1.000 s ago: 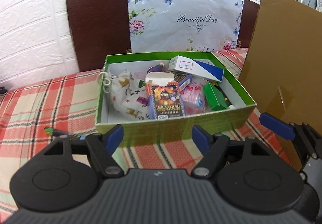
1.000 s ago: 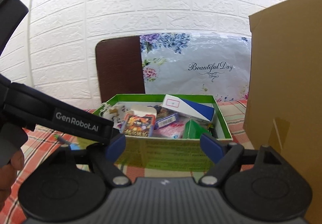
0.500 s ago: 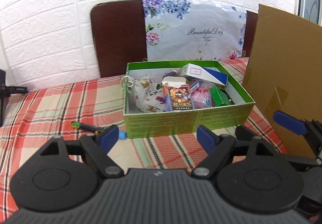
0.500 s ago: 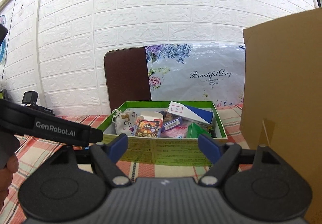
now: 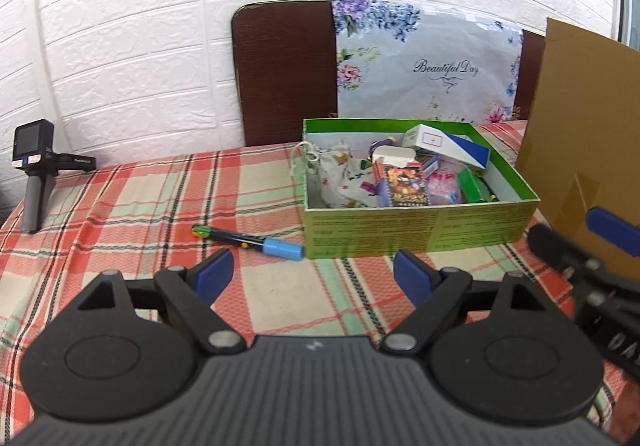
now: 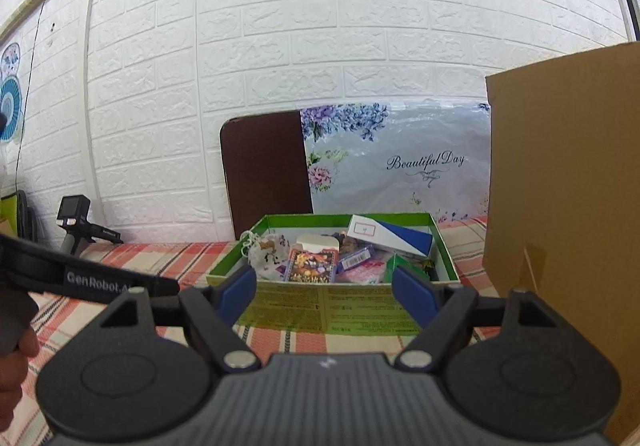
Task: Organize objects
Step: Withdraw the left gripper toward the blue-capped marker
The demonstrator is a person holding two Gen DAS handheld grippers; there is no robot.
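Observation:
A green box [image 5: 420, 232] stands on the plaid tablecloth and holds several items: a patterned cloth pouch [image 5: 340, 173], a card pack [image 5: 404, 185], a white and blue carton [image 5: 444, 141]. The box also shows in the right wrist view [image 6: 332, 306]. A black marker with a blue cap [image 5: 248, 240] lies on the cloth left of the box. My left gripper [image 5: 314, 276] is open and empty, in front of the box and marker. My right gripper [image 6: 326, 290] is open and empty, before the box; it also shows at the right edge of the left wrist view [image 5: 600, 246].
A tall cardboard sheet [image 5: 580, 133] stands right of the box. A floral "Beautiful Day" bag [image 5: 424, 73] and a brown board [image 5: 284, 73] lean on the white brick wall behind. A small camera on a stand [image 5: 34, 165] sits at the table's far left.
Both grippers have pulled back from the box and stayed open. The left view now takes in the marker and the camera stand at the left.

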